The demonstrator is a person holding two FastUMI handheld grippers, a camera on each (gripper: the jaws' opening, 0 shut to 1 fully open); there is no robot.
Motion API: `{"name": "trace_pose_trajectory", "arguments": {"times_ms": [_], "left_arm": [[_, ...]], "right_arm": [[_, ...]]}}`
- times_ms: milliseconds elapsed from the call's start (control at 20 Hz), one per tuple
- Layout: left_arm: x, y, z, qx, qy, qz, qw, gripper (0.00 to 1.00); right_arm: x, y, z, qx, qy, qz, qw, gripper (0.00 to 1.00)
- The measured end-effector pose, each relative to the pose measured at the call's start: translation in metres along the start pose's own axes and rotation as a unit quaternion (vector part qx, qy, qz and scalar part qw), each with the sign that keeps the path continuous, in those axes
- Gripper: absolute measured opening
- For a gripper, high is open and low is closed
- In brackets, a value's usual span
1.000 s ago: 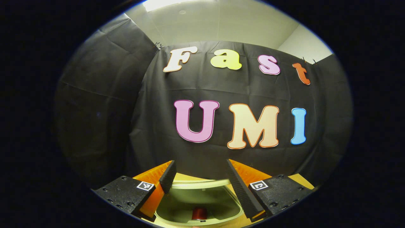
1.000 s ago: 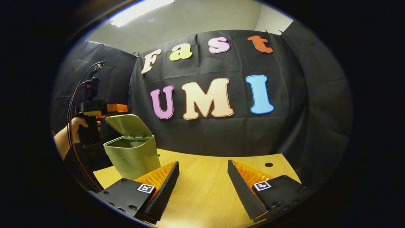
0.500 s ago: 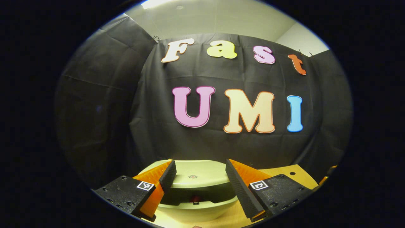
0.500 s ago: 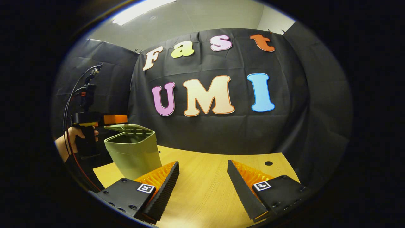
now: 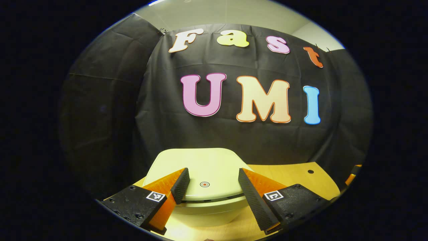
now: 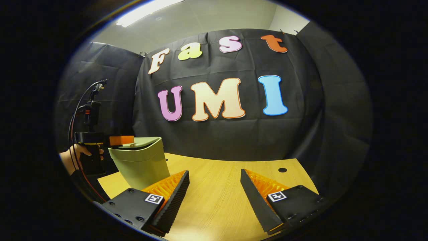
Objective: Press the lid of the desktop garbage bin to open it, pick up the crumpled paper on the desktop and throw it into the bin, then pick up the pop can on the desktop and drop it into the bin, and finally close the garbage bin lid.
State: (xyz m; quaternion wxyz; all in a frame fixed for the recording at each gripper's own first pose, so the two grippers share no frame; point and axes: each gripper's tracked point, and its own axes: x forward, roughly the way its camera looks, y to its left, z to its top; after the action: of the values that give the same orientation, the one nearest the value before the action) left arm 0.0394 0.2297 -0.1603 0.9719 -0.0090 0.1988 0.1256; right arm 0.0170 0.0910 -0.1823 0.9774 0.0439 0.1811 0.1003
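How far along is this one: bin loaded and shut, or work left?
Nearly finished. The table shows no paper or can. The lid lies down on the bin, with the left gripper, jaws apart, over it. The right gripper hangs open above the table. Only withdrawing seems left.

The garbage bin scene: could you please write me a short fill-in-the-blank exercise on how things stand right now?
1. The lid of the garbage bin is ____.
2. The left gripper has its jaws ____, one on each side of the lid's small round mark.
3. The bin stands on a ____ table.
4. In the right gripper view, the bin is to the ____ of the right gripper.

Missing words: closed; open; wooden; left
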Motion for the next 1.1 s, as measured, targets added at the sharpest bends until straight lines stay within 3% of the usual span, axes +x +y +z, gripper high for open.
{"name": "trace_pose_trajectory", "arguments": {"times_ms": [400, 500, 700, 850, 950, 1100], "left_arm": [[0.0, -0.001, -0.01, 0.044, 0.013, 0.001, 0.999, 0.92], [0.001, -0.001, -0.014, -0.001, 0.02, -0.005, 1.0, 0.92], [-0.004, -0.008, 0.0, 0.013, -0.034, -0.015, 0.999, 0.94], [-0.013, -0.023, 0.005, -0.016, -0.051, -0.022, 0.998, 0.95], [-0.028, -0.046, 0.016, -0.036, -0.07, -0.033, 0.996, 0.93], [-0.055, -0.087, 0.043, -0.046, -0.122, -0.055, 0.99, 0.92]], "right_arm": [[0.0, 0.001, -0.011, 0.022, 0.008, 0.005, 1.0, 0.97], [-0.001, 0.005, -0.011, 0.028, 0.008, 0.014, 0.999, 0.97], [-0.005, -0.002, 0.006, 0.035, -0.01, 0.006, 0.999, 0.96], [-0.013, -0.021, 0.035, 0.028, -0.044, -0.012, 0.999, 0.97], [-0.024, -0.034, 0.051, 0.027, -0.062, -0.02, 0.998, 0.93], [-0.041, -0.061, 0.077, 0.007, -0.096, -0.036, 0.995, 0.97]]}}
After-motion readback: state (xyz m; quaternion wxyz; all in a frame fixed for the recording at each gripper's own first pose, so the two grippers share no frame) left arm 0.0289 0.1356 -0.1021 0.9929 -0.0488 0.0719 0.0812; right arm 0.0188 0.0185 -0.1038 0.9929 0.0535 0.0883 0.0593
